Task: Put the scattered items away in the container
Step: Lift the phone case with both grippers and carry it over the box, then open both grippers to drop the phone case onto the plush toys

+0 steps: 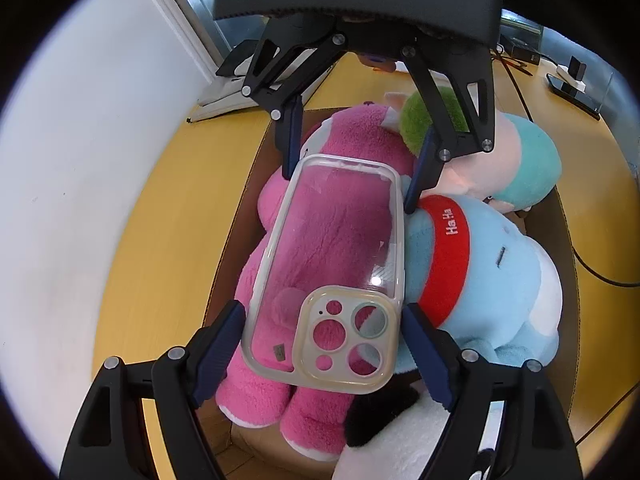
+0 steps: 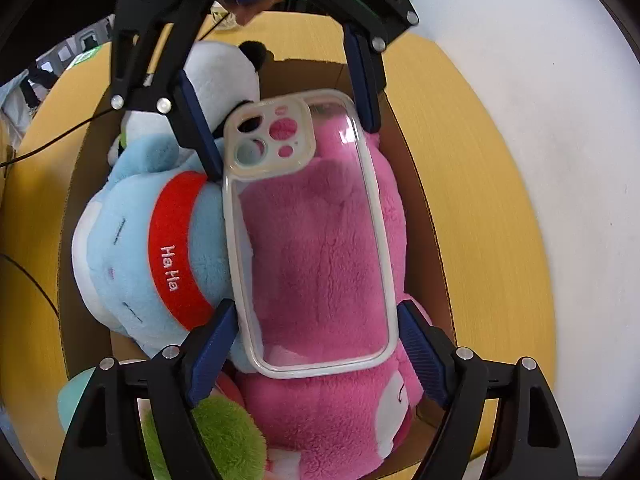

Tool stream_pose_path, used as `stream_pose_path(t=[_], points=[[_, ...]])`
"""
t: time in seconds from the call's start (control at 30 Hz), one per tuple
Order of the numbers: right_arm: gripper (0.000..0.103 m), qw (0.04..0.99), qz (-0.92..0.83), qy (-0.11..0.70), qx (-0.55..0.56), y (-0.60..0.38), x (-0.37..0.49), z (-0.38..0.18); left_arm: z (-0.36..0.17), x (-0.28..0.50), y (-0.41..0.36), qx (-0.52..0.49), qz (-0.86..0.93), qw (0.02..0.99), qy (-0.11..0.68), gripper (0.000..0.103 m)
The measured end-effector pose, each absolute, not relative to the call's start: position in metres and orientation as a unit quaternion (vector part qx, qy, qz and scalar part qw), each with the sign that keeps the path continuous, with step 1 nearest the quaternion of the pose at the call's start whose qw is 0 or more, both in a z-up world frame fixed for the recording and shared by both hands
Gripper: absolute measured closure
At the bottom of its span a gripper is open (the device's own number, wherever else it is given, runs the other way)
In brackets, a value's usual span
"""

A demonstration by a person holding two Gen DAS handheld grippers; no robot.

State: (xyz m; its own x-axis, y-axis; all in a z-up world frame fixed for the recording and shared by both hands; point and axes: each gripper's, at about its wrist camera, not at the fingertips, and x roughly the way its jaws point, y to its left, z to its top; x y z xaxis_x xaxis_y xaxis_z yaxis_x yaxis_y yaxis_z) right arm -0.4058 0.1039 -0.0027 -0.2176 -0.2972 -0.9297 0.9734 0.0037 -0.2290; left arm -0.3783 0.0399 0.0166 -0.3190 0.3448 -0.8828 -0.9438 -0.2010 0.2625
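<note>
A clear phone case (image 1: 332,240) (image 2: 312,240) lies flat on a pink plush (image 1: 352,148) (image 2: 320,420) inside a cardboard box (image 1: 248,216) (image 2: 416,184). My left gripper (image 1: 324,316) (image 2: 294,148) straddles the case's camera end. My right gripper (image 2: 316,312) (image 1: 348,188) straddles the other end. The pads of both stand just off the case's edges, so both read as open around it. A blue plush with a red "Ha Ha" band (image 1: 500,272) (image 2: 120,248) lies beside the pink one in the box.
A white and black panda plush (image 2: 224,80) (image 1: 400,440) and a green, pink and teal plush (image 1: 532,160) (image 2: 224,432) fill the box's ends. The box stands on a yellow table (image 1: 160,220) (image 2: 480,200). Black cables (image 1: 592,272) and small devices (image 1: 572,80) lie beyond it.
</note>
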Motion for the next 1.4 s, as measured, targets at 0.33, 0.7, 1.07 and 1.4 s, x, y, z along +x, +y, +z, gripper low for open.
stream_pose_path(t=[0.33,0.7,1.07,1.4], points=[[0.016,0.504,-0.630,0.480,0.344,0.110,-0.390,0.012,0.028,-0.379,0.034,-0.342,0.707,0.457,0.418,0.022],[0.010,0.503,-0.654,0.456,0.333,0.123,-0.373,0.035,0.051,-0.363,0.010,-0.327,0.755,0.411,0.393,0.022],[0.007,0.393,-0.789,0.413,0.230,0.166,-0.310,0.100,0.101,-0.233,-0.035,-0.289,0.890,0.226,0.271,0.022],[0.000,0.200,-0.945,0.088,0.242,0.230,-0.134,0.101,0.102,-0.082,-0.066,-0.258,0.962,0.089,0.025,0.022]])
